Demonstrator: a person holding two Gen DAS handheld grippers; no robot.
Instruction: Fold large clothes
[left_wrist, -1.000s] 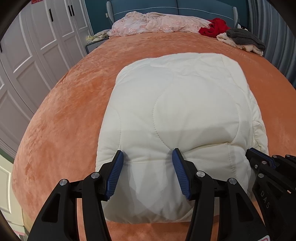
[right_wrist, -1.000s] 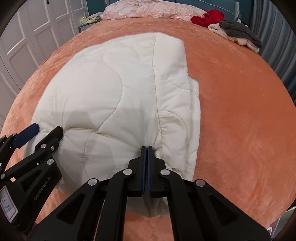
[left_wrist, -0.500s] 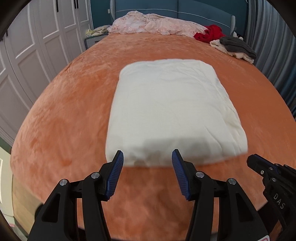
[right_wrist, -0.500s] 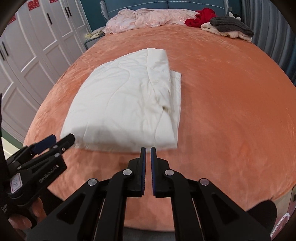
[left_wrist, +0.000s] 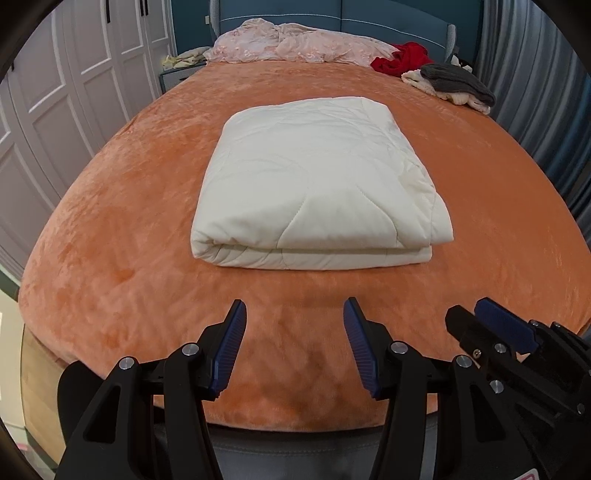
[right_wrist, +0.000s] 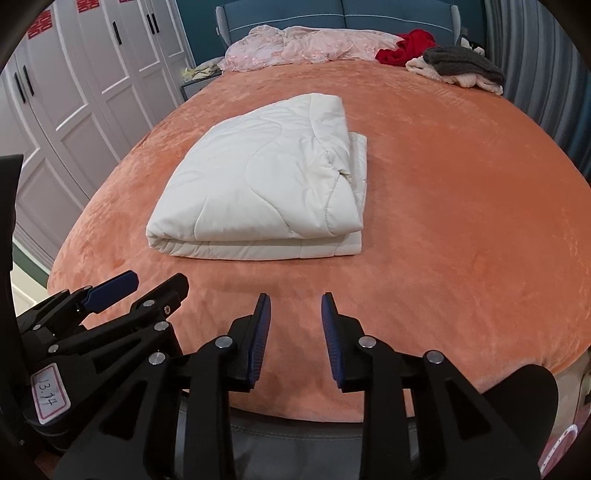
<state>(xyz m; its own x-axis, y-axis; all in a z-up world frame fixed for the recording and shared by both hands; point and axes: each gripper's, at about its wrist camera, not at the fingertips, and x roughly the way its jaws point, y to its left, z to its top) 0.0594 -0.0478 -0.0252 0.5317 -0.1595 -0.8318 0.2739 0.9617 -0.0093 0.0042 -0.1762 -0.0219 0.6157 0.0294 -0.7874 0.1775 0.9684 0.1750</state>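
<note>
Hovering over the near edge of the bed (left_wrist: 110, 258), the left gripper (left_wrist: 294, 345) has its blue-padded fingers (left_wrist: 229, 350) spread apart with only orange bedspread between them. Just beside it, the right gripper (right_wrist: 295, 339) hangs at the same edge, its fingers (right_wrist: 258, 338) parted by a narrower gap that is widening, and nothing sits between them either. Each gripper shows in the other's view: the right one (left_wrist: 495, 332) at the lower right corner, the left one (right_wrist: 118, 295) at the lower left.

Beyond both pairs of fingers, apart from them and touching neither, the cream quilted garment (left_wrist: 314, 184) lies folded into a thick rectangle on the middle of the bed, its doubled layers facing the grippers. From the right wrist it (right_wrist: 266, 184) sits ahead and slightly to the left.

Farther back, a pink cloth (left_wrist: 295, 46), a red cloth (left_wrist: 402, 61) and a grey knit (left_wrist: 458, 83) lie by the blue headboard (left_wrist: 388, 18). White wardrobe doors (right_wrist: 92, 92) line the left side.
</note>
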